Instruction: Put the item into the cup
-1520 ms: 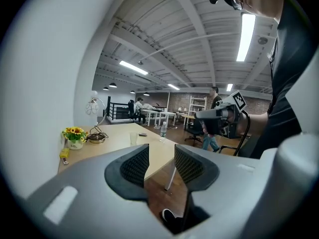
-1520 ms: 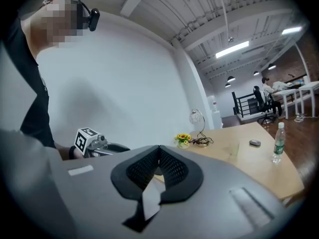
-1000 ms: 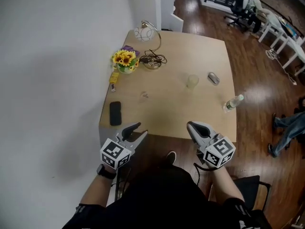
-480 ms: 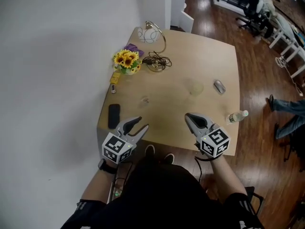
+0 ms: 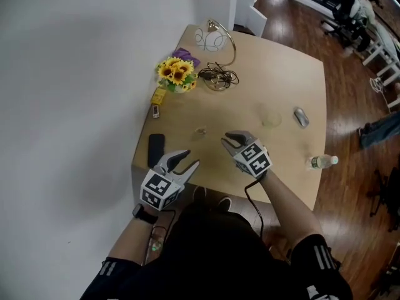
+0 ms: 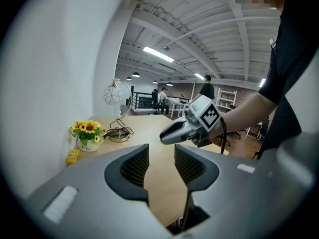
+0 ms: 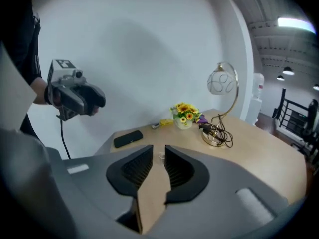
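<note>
On the pale wooden table (image 5: 281, 67), a small pale object (image 5: 200, 130) in from the left edge is too small to identify. The clear cup (image 5: 271, 117) toward the right edge shows only as a faint outline against the wood (whether it holds anything cannot be told). A small grey oblong thing (image 5: 301, 117) just beside it is also too small to make out. Whether the clear plastic bottle (image 5: 322, 162) at the right edge is upright or lying cannot be told. The print on a small yellow packet (image 5: 159, 95) at the left edge is unreadable. The person's right forearm (image 5: 281, 199) hides part of the near edge.
</note>
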A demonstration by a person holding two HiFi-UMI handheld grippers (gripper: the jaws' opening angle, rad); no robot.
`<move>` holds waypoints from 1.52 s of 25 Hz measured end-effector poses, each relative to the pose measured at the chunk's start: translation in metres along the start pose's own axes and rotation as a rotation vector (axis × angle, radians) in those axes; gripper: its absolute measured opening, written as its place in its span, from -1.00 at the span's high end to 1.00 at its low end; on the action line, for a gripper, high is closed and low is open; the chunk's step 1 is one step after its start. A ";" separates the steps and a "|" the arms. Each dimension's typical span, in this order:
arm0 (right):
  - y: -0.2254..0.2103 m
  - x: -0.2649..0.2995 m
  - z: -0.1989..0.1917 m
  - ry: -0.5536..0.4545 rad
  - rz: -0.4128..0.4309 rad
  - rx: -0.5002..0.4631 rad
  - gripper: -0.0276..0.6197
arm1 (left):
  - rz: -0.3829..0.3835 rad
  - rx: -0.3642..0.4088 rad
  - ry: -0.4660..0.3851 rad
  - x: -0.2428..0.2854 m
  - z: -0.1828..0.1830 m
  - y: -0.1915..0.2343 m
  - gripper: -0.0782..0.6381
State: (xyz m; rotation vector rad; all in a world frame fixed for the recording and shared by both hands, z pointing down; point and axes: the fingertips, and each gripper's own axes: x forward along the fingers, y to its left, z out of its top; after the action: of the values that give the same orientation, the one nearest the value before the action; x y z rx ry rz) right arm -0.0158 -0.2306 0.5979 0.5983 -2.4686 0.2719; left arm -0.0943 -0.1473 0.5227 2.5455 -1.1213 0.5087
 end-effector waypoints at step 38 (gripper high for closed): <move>-0.069 0.114 -0.017 0.172 -0.059 -0.009 0.89 | -0.028 -0.055 0.064 -0.006 -0.033 0.038 0.35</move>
State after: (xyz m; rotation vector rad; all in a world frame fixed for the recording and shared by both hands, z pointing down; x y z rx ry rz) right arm -0.0588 -0.3263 0.6818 0.6162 -2.2823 0.2768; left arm -0.1336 -0.1543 0.5542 2.4765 -1.0607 0.5406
